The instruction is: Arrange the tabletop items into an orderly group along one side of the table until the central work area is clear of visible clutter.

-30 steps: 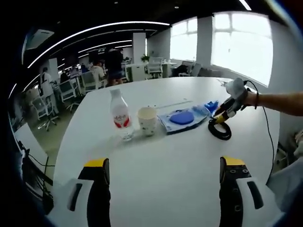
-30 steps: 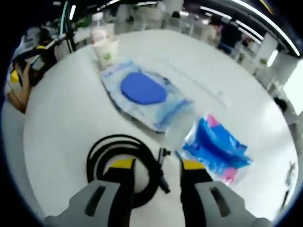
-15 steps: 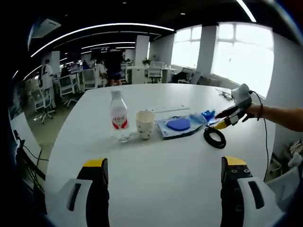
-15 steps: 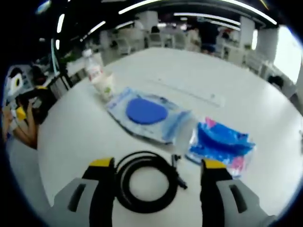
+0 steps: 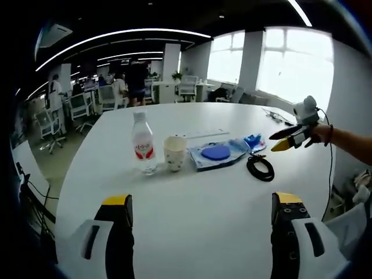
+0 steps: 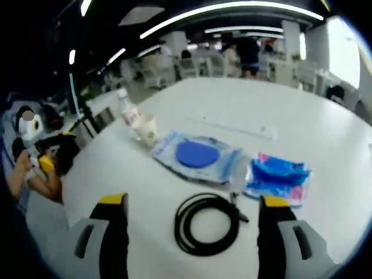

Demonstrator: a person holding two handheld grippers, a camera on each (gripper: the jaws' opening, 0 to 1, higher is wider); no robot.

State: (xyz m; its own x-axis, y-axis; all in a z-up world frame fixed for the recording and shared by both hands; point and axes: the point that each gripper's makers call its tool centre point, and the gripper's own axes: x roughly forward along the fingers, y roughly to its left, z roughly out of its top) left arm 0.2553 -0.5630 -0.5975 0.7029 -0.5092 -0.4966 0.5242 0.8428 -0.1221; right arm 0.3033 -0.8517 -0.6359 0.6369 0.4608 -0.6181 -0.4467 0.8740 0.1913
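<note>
— What lay ahead of you, biggest first?

— I saw the white table [image 5: 192,215] running out under both my tools. Across it stood a row: a clear pouch [image 5: 218,154] with a blue disc inside, then a coiled black cable [image 5: 260,167] beside it, a blue packet [image 5: 254,141] just past the pouch, a water bottle [image 5: 142,150] at the other end, and a paper cup [image 5: 174,153] between bottle and pouch.

— And your tools?

— My left gripper [image 5: 200,204] hung low over bare tabletop, jaws wide apart, gripping nothing. My right gripper [image 6: 193,204] was also spread and empty, with the cable [image 6: 207,224] lying flat on the table between its jaws in that view.

— Anything around?

— Office chairs [image 5: 86,107] and people stood well behind the table. The ruler [image 6: 235,125] lay flat beyond the pouch [image 6: 197,156].
</note>
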